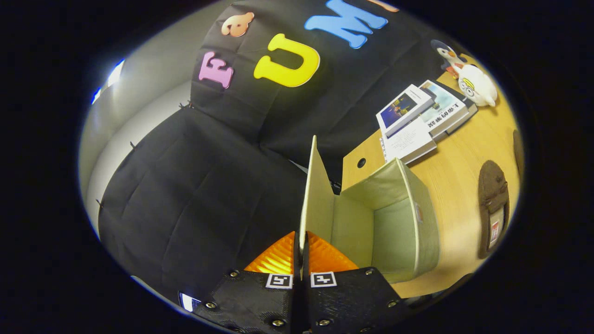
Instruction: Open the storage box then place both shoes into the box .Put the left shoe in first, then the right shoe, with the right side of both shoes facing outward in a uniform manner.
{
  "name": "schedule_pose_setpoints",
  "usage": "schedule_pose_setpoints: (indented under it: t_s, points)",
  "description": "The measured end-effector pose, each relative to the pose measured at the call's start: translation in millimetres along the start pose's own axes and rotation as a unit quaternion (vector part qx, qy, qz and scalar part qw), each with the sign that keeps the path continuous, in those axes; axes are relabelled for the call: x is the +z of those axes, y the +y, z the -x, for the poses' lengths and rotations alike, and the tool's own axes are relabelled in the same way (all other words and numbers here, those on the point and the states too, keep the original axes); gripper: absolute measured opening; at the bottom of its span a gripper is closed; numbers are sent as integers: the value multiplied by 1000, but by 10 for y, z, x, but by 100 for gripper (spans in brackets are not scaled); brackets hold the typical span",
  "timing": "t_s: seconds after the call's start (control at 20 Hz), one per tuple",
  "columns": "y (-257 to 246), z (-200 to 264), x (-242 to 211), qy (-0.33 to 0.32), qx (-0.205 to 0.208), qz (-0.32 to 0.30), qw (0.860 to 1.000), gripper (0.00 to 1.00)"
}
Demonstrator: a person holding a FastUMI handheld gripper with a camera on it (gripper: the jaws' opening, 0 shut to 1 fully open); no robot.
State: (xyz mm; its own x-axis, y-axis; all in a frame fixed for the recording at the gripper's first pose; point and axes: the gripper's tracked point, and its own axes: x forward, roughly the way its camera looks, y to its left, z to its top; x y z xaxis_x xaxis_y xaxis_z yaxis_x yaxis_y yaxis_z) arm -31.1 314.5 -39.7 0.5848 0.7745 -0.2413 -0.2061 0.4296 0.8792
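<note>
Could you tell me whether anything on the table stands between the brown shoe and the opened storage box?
Nothing visible does. The shoe lies on bare wooden table beside the storage box, whose inside looks empty. The gripper is shut on the raised lid, holding it open.

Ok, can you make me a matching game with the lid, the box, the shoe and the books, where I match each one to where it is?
Things:
1. lid
2. box
3. shoe
4. books

Places:
A. on the desk past the box, by the toy penguin
B. pinched between the fingers of the tool, standing up
C. open, just ahead of the fingers
D. flat on the desk, beside the box

Pairs: 1-B, 2-C, 3-D, 4-A
</note>
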Motion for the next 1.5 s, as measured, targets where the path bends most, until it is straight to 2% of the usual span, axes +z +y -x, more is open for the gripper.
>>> schedule_pose_setpoints:
  t_s: [0.35,0.7,0.75,0.8,0.85,0.9,1.05,1.15,1.5]
  points:
    - [323,-353,-329,31,-30,72,996,0]
    - [651,-778,-730,70,0,108,992,4]
    - [687,-794,-748,76,3,111,991,8]
    - [718,-862,-813,83,8,116,990,8]
    - [749,-873,-837,88,13,122,989,15]
    - [755,-897,-864,89,14,128,988,18]
    - [812,-915,-904,92,27,151,984,75]
    - [767,-886,-861,83,20,174,981,94]
    - [358,-635,-424,41,-25,248,968,94]
